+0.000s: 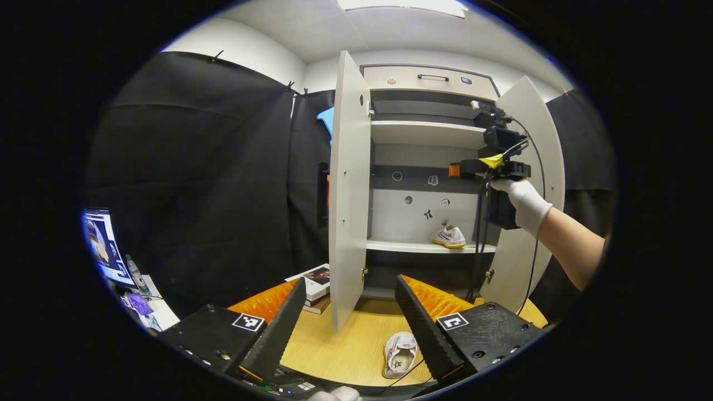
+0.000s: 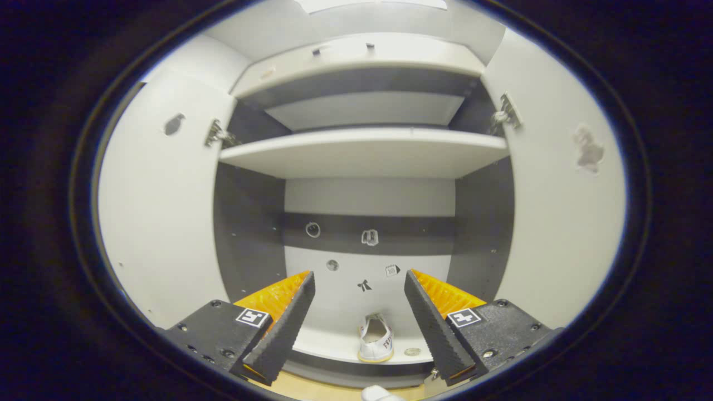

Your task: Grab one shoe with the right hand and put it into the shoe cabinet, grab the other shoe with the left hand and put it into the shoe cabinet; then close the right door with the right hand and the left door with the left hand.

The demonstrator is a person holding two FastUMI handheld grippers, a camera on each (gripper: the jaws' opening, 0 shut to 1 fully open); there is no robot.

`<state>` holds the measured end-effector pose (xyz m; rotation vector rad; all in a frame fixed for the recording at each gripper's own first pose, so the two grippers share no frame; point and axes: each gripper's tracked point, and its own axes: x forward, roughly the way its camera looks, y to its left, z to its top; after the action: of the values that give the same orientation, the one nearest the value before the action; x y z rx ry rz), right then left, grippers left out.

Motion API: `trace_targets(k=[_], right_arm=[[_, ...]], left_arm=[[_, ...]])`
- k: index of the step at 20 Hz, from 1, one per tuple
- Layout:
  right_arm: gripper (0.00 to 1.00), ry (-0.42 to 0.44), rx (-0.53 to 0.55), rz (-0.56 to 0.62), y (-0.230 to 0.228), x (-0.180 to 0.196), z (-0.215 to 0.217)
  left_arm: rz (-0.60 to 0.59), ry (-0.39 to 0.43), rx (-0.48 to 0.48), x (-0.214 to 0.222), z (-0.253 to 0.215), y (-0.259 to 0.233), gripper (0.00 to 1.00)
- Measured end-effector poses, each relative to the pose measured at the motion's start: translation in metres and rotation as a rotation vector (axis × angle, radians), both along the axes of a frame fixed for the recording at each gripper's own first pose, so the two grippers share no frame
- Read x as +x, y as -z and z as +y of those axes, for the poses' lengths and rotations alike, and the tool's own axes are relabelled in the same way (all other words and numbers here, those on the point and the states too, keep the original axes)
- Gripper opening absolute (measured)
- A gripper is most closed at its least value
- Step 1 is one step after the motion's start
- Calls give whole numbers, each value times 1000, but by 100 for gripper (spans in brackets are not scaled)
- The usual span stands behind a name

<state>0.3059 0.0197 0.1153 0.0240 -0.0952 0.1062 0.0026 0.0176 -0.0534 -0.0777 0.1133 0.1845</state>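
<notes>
One white shoe [image 1: 400, 353] lies on the wooden table [image 1: 340, 342], just left of my left gripper's right finger. My left gripper [image 1: 351, 281] hangs open above the table, facing the shoe cabinet [image 1: 426, 133], with nothing between its fingers. The other white shoe [image 1: 450, 236] [image 2: 375, 340] stands on the cabinet's lower shelf [image 2: 328, 341]. A gloved hand [image 1: 526, 203] holds my right gripper [image 1: 454, 169] up in front of the open cabinet. In the right gripper view that gripper [image 2: 359, 277] is open and empty, above the shelved shoe. Both doors stand open: left door [image 1: 350, 189] [image 2: 161, 223], right door [image 1: 529, 139] [image 2: 562, 223].
Stacked books [image 1: 315, 281] lie on the table left of the left door. A monitor [image 1: 103, 245] and a bottle [image 1: 135, 273] sit at far left. An upper shelf [image 2: 367, 153] spans the cabinet, with a drawer [image 1: 433, 78] on top. A cable [image 1: 478, 245] hangs from the right gripper.
</notes>
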Motion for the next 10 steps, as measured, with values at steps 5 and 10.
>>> trace_targets(k=[5, 10], right_arm=[[100, -32, 52, -59, -5, -107, -8], [100, 3, 47, -19, 31, -189, -32]], left_arm=[[-6, 66, -9, -9, 0, 2, 97], [-23, 131, 21, -23, 3, 0, 96]])
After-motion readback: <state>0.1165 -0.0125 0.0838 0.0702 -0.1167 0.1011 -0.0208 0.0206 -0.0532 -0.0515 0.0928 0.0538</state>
